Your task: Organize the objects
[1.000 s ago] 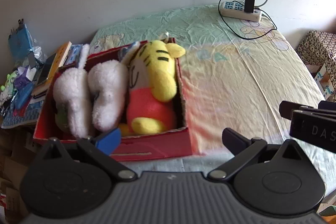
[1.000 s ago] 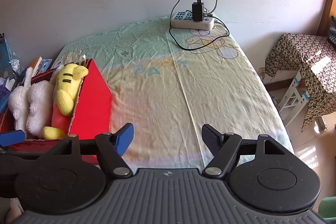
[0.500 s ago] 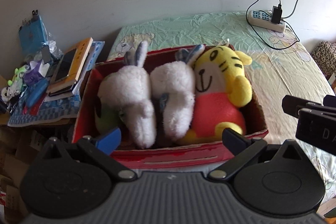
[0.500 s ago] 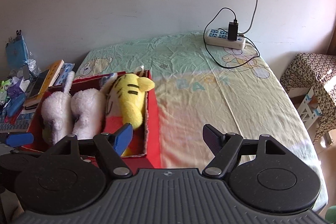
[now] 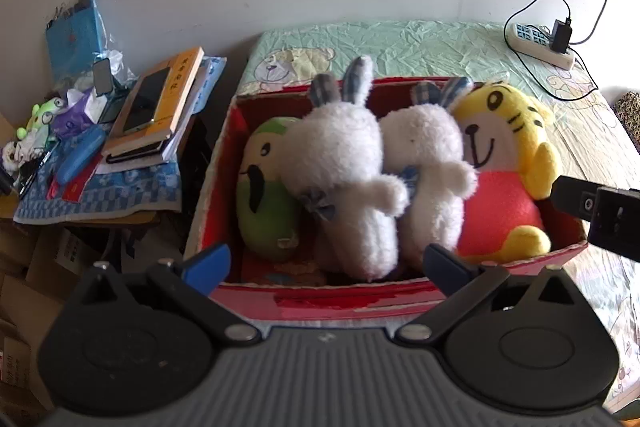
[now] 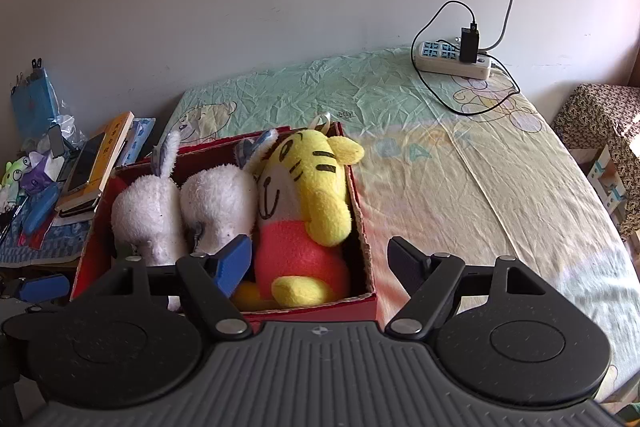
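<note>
A red cardboard box (image 5: 320, 297) stands at the bed's left end. It holds a green plush (image 5: 266, 195), two white rabbits (image 5: 340, 167) (image 5: 424, 155) and a yellow tiger in red (image 5: 500, 155), packed side by side. My left gripper (image 5: 326, 263) hovers open at the box's near wall, nothing between its fingers. My right gripper (image 6: 320, 259) is open and empty too, just in front of the box's (image 6: 360, 301) right front corner, with the tiger (image 6: 312, 187) beyond it. Its body pokes into the left wrist view's right edge.
A low side table (image 5: 100, 187) left of the bed is piled with books, a phone and small items. On the far right of the sheet (image 6: 460, 187) lies a power strip (image 6: 454, 61) with a cable. A patterned cloth-covered stand (image 6: 600, 131) is right of the bed.
Both grippers have slid left along the bed's front edge. The box, off to the left before, now fills the middle of the left wrist view; the green plush has come into sight.
</note>
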Tool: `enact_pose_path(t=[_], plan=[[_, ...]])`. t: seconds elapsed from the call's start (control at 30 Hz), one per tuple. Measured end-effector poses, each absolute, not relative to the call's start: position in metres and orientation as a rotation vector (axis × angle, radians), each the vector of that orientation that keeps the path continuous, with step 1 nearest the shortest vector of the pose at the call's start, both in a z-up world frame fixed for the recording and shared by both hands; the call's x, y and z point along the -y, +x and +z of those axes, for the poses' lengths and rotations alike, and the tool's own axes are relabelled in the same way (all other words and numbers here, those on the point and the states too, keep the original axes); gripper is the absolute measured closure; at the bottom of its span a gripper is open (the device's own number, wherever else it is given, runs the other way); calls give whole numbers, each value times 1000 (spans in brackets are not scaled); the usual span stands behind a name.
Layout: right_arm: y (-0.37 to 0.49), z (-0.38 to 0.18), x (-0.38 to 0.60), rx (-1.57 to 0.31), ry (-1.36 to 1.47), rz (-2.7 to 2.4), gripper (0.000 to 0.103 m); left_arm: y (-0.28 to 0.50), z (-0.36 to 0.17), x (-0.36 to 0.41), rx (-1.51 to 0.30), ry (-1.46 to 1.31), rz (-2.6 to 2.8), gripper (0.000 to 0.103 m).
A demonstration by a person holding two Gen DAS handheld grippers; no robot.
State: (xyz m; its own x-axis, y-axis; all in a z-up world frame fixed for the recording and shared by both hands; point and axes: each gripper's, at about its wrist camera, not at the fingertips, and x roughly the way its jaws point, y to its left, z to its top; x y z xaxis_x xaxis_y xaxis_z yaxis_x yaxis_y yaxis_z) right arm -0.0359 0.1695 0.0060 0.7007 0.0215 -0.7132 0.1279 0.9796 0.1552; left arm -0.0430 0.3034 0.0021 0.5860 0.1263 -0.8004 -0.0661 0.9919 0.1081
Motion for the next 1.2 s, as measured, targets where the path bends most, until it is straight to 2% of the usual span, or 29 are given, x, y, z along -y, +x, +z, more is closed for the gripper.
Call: enact_pose_path(t=[0.7,1.2], plan=[[-18,11,-185,-787,179,-3,25,-27,3,-319,-965,100,139,1],[-9,10,-193,-760,150,-46,21,-27,3,-329,-937,72,157,1]])
